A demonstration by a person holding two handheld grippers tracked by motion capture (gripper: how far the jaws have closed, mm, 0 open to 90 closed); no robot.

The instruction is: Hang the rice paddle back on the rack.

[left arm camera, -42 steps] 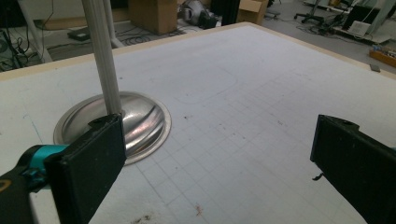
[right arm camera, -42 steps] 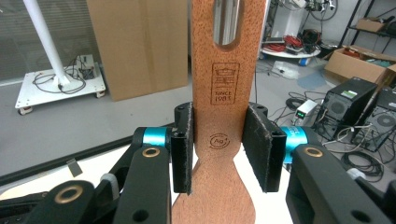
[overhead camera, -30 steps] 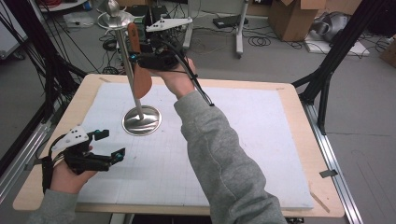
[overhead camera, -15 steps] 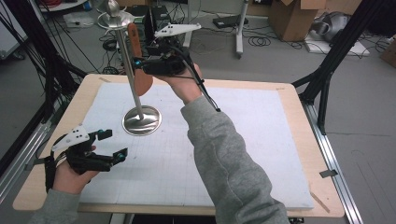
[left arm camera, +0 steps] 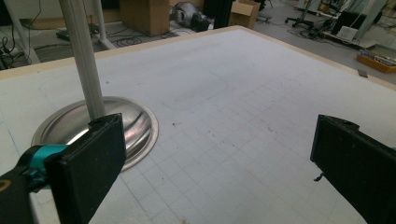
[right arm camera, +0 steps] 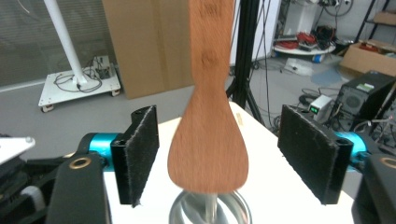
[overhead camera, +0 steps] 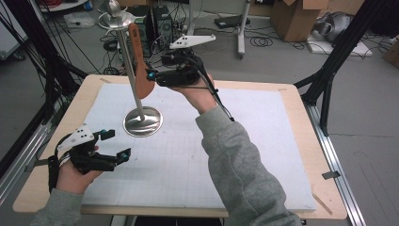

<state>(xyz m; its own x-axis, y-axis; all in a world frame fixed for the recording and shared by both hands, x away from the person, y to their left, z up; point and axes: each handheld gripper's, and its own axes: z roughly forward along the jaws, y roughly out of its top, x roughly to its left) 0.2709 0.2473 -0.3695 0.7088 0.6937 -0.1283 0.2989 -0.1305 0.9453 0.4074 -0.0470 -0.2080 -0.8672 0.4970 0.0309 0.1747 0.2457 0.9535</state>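
Note:
A wooden spatula (overhead camera: pixel 140 70) hangs blade-down from the top of a metal stand (overhead camera: pixel 128 66), whose round base (overhead camera: pixel 143 122) sits on the white mat. My right gripper (overhead camera: pixel 150 75) is held up at blade height, just right of the spatula. In the right gripper view the blade (right arm camera: pixel 208 144) hangs between the open jaws, and neither pad (right arm camera: pixel 140 154) touches it. My left gripper (overhead camera: pixel 117 144) rests open and empty at the mat's front left. The left gripper view looks past those jaws (left arm camera: pixel 219 158) to the stand's base (left arm camera: pixel 135 126).
The white gridded mat (overhead camera: pixel 244 155) covers a wooden table (overhead camera: pixel 301 117) with metal rails along both sides. Beyond the far edge, the floor holds black frame legs, cables, computer cases (overhead camera: pixel 155 21) and cardboard boxes (overhead camera: pixel 291 16).
My right gripper has drawn a little to the right, away from the stand's pole. The left hand has shifted slightly. The spatula still hangs on the stand.

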